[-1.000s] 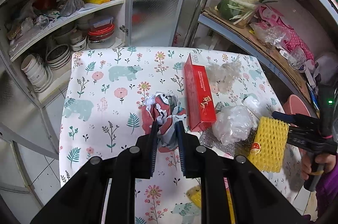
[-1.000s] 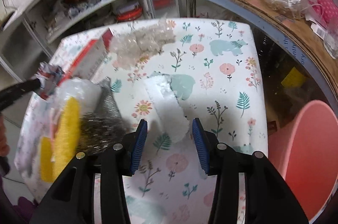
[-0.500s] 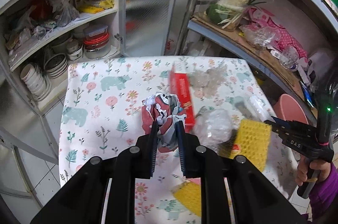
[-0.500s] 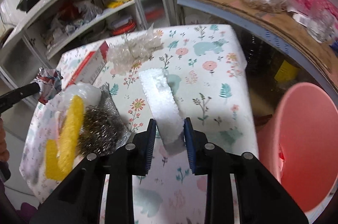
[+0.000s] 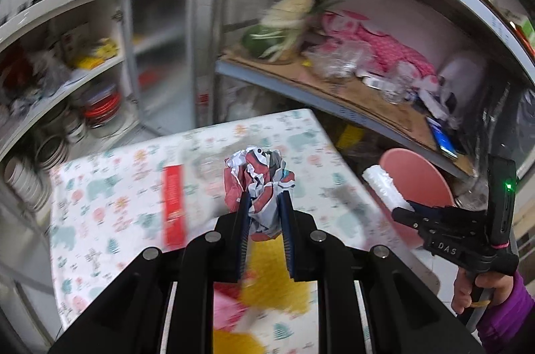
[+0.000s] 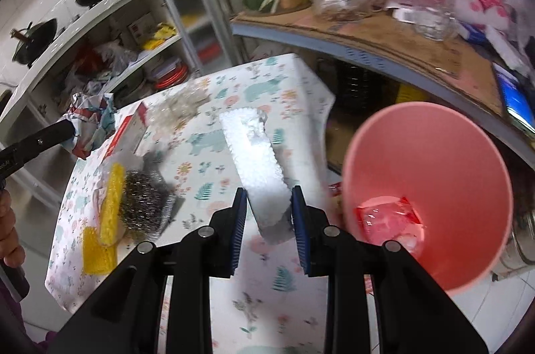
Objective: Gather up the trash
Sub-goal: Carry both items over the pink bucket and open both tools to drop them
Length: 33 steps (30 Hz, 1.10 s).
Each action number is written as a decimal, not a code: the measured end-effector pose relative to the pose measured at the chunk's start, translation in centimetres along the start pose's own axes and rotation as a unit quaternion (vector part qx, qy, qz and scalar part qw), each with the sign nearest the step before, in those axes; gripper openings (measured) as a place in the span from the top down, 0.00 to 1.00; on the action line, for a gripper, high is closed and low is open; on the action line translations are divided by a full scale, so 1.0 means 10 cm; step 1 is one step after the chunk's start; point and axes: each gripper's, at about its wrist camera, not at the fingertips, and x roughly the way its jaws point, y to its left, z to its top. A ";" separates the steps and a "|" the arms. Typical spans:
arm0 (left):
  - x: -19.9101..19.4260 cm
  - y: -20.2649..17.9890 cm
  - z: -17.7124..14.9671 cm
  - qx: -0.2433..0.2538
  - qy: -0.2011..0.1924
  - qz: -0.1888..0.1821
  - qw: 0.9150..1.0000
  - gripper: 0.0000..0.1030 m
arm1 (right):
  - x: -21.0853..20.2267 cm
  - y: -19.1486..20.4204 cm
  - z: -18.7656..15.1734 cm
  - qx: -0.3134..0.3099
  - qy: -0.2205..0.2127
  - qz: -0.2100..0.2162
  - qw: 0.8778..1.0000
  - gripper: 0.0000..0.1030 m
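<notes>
your left gripper (image 5: pixel 264 210) pinches a crumpled red, white and grey paper wad (image 5: pixel 258 177), held up above the floral bear-print tablecloth (image 5: pixel 110 197). your right gripper (image 6: pixel 269 207) clamps the near end of a long white foam strip (image 6: pixel 255 160), its far end out over the cloth. this looks like the carry step: both pieces are in hand and none is dropped. the round pink plastic bin (image 6: pixel 431 150) sits just right of the table with a red wrapper (image 6: pixel 388 217) inside. next, swing each load over its rim before spreading the jaws. a yellow foam net (image 6: pixel 112 203) and steel scourer (image 6: pixel 142 200) wait on the cloth.
</notes>
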 end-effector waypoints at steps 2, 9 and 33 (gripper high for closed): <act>0.09 -0.17 0.04 0.011 0.004 -0.010 1.000 0.84 | -0.05 -0.11 -0.02 0.008 -0.004 -0.010 1.000 0.73; 0.44 -0.76 0.11 0.055 0.020 -0.043 0.997 0.84 | -0.15 -0.52 -0.08 0.048 -0.007 -0.038 0.998 0.73; 1.44 -2.11 0.07 0.145 0.089 -0.117 0.979 0.84 | -0.08 -1.36 -0.29 0.125 0.021 -0.116 0.985 0.73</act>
